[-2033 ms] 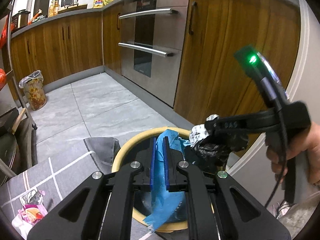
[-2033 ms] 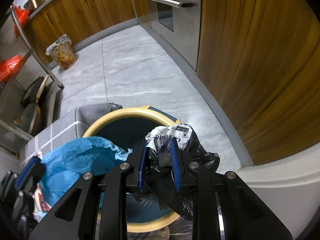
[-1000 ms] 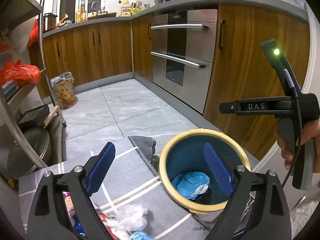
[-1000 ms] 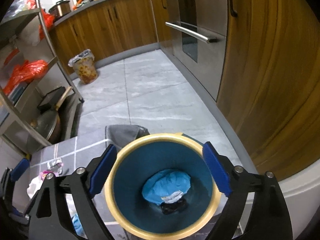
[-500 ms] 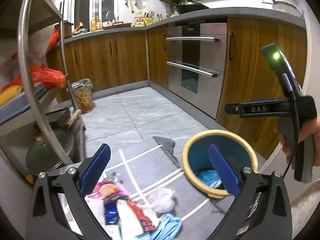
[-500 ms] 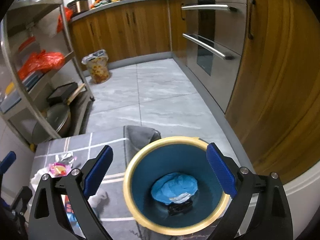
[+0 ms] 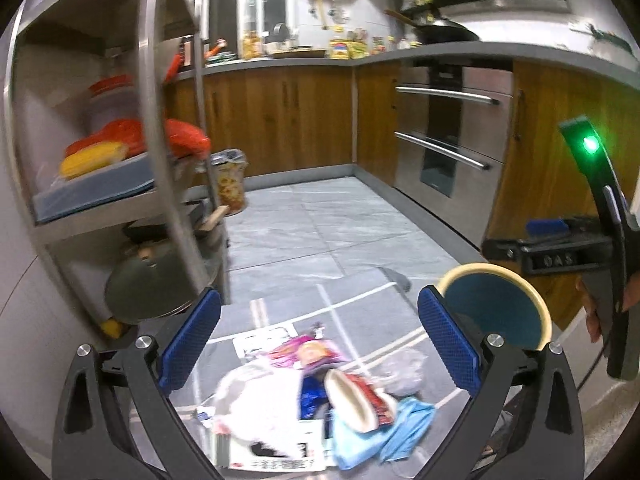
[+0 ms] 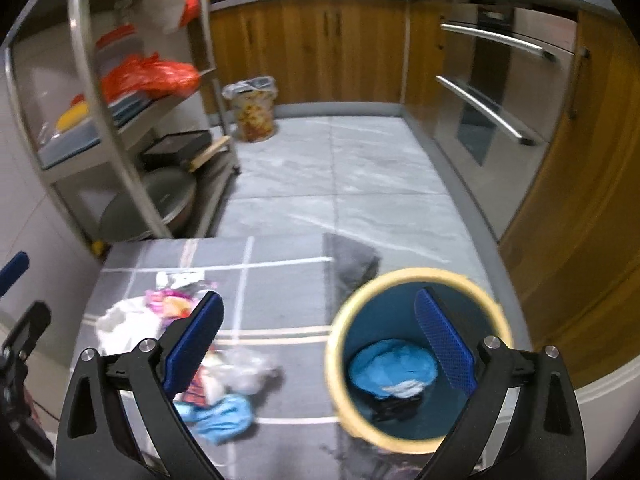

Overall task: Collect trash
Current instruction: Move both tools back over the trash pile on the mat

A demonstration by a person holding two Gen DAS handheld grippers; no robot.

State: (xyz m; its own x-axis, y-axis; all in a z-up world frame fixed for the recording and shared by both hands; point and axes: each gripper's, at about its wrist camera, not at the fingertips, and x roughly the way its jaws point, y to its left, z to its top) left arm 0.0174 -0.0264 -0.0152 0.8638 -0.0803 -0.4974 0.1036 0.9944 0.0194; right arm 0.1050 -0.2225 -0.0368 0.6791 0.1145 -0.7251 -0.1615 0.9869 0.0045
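Blue-padded, both the left gripper [image 7: 318, 344] and right gripper [image 8: 320, 340] gape empty, so each should pinch one wrapper [image 7: 308, 354] from the near-left pile.

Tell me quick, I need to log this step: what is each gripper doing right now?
Left gripper: open, holding nothing, above the trash pile.
Right gripper: open, empty, beside the bin.

Place: we see a home kitchen.
Evidence: wooden cabinets [image 7: 280, 120], built-in oven [image 7: 448, 140], wok [image 7: 440, 30] ahead; steel rack [image 8: 120, 120] of pans left.
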